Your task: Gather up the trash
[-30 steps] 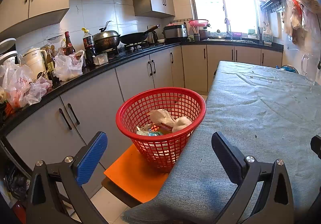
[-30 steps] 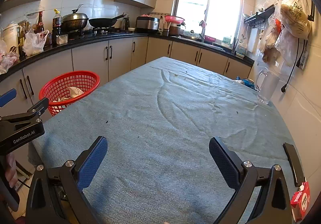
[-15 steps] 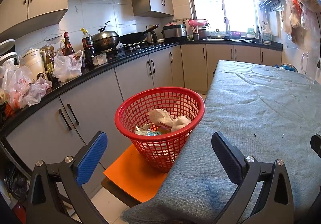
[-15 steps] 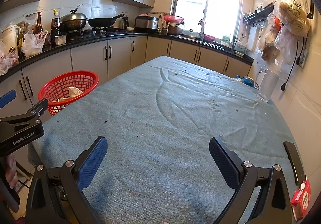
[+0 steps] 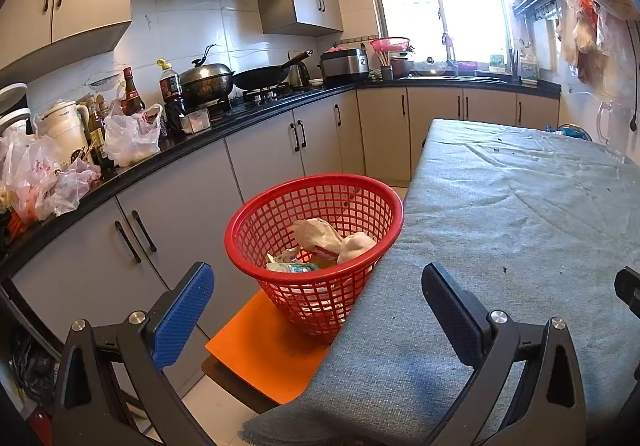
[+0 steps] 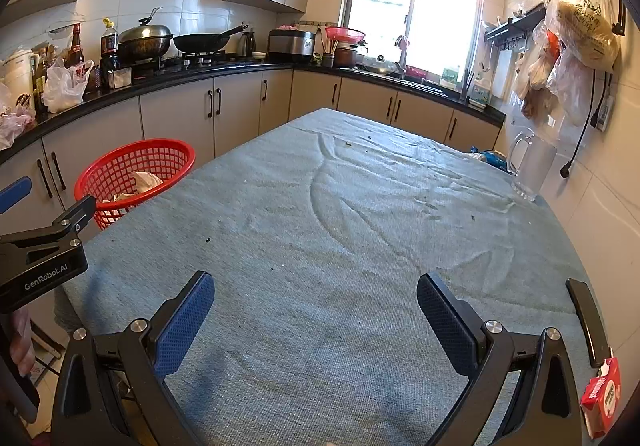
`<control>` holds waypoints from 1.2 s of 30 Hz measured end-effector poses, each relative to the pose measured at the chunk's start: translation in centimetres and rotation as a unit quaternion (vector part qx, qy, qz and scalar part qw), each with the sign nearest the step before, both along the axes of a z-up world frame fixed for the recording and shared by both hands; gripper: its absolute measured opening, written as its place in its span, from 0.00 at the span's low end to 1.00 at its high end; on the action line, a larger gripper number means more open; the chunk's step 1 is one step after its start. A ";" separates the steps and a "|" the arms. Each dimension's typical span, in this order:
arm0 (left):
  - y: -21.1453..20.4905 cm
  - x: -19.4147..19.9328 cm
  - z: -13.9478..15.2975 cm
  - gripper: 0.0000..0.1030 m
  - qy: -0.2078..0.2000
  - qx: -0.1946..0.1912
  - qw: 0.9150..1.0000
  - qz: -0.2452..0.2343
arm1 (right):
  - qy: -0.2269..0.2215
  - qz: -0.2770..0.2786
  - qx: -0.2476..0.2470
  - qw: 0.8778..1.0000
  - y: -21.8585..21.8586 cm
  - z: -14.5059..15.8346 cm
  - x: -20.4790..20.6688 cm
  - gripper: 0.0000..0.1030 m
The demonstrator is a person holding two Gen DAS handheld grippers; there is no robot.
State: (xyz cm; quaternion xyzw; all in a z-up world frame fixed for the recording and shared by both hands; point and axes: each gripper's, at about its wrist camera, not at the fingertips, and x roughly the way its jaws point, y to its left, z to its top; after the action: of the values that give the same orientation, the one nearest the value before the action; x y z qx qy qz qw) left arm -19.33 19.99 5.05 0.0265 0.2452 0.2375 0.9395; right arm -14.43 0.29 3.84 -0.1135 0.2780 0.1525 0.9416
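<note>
A kitchen is shown, with grey cabinets under a black counter (image 6: 168, 80) and a table (image 6: 360, 238) covered in a rough, wrinkled blue-grey cloth. The cloth is nearly bare; only dark crumbs are scattered on it, too small to identify. A red basket (image 5: 316, 214) of open plastic lattice, round and tapering downward, is set on an orange stool (image 5: 264, 350) just beside the table's edge, probably so that trash can be dropped in from the tabletop. Crumpled paper (image 5: 320, 236) and wrappers are already lying inside it.

The left gripper (image 5: 316, 310) is held near the basket at the table's corner, its jaws spread wide with nothing between them. The right gripper (image 6: 316, 318) is held low over the cloth, jaws likewise wide apart and empty. The pads (image 6: 184, 322) are blue and finely ribbed, for grip.

At the right edge a small red carton (image 6: 600, 398) is seen beside a flat black bar (image 6: 586, 318); it may be the last piece left to collect. A frosted jug (image 6: 532, 170) stands by the wall.
</note>
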 end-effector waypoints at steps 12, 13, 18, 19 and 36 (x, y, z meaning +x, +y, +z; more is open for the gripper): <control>-0.1 0.1 0.0 1.00 0.002 0.000 1.000 -0.001 | 0.002 -0.002 0.001 1.000 0.0 0.0 0.1 1.00; -0.1 0.1 0.1 1.00 0.003 0.000 1.000 -0.002 | 0.002 -0.002 0.001 1.000 0.0 0.0 0.1 1.00; -0.2 0.1 0.1 1.00 0.003 0.002 1.000 -0.004 | 0.003 -0.003 0.002 1.000 0.0 -0.1 0.0 1.00; -0.2 0.1 0.2 1.00 0.003 0.002 1.000 -0.005 | 0.003 -0.003 0.002 1.000 0.0 -0.1 0.0 1.00; -1.3 0.8 0.2 1.00 0.005 0.014 1.000 -0.017 | 0.009 -0.008 0.014 1.000 -0.9 -0.2 0.3 1.00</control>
State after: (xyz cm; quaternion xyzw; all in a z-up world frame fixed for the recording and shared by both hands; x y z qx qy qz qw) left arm -18.57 18.68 5.24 0.0454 0.2462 0.2245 0.9418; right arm -14.12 -0.65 3.59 -0.0972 0.2849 0.1499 0.9418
